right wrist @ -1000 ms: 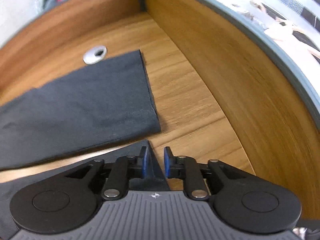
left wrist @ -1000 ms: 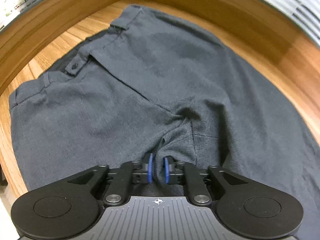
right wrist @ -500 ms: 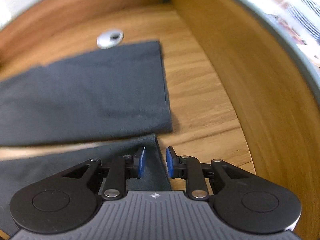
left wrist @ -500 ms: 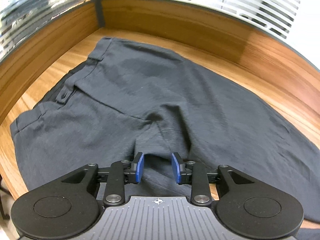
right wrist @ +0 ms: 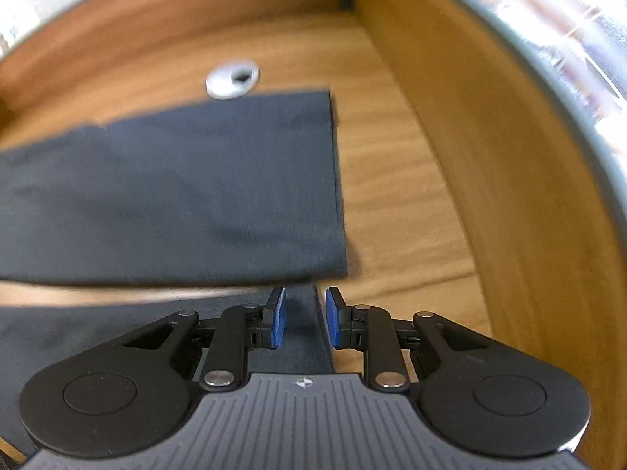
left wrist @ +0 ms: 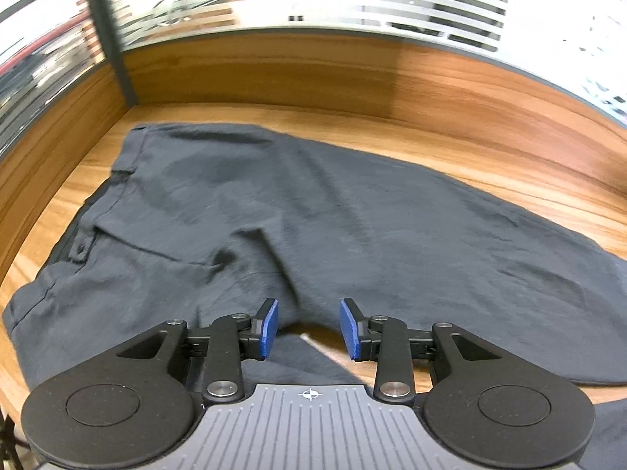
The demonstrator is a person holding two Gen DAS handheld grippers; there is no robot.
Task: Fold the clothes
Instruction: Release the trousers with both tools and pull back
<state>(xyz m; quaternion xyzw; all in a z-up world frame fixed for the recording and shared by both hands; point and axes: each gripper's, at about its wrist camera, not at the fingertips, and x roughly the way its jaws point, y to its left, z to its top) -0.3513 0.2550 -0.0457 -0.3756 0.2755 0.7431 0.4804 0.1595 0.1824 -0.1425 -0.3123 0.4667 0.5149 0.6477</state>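
Dark grey trousers point(left wrist: 313, 203) lie flat on the wooden desk, waistband and button point(left wrist: 80, 250) to the left, legs running off to the right. My left gripper point(left wrist: 308, 329) hovers just above the crotch. Its jaws are opening, and the blue pads are apart with nothing pressed between them. In the right wrist view the far trouser leg point(right wrist: 176, 188) ends in a straight hem. The near leg's hem corner point(right wrist: 303, 337) lies under my right gripper point(right wrist: 305, 319). That gripper's pads stand a little apart, with the cloth seen in the gap but not pinched.
Wooden partition walls point(left wrist: 274, 74) enclose the desk at the back and both sides, meeting at a grey post point(left wrist: 111, 39). A silver cable grommet point(right wrist: 232, 78) sits just behind the far leg's hem. Bare desk point(right wrist: 392, 196) runs between the hems and the right wall.
The left gripper let go of the bunched crotch fabric, opened wider and rose back from it, and the cloth settled flat. The right gripper shifted slightly over the near hem corner with its gap unchanged.
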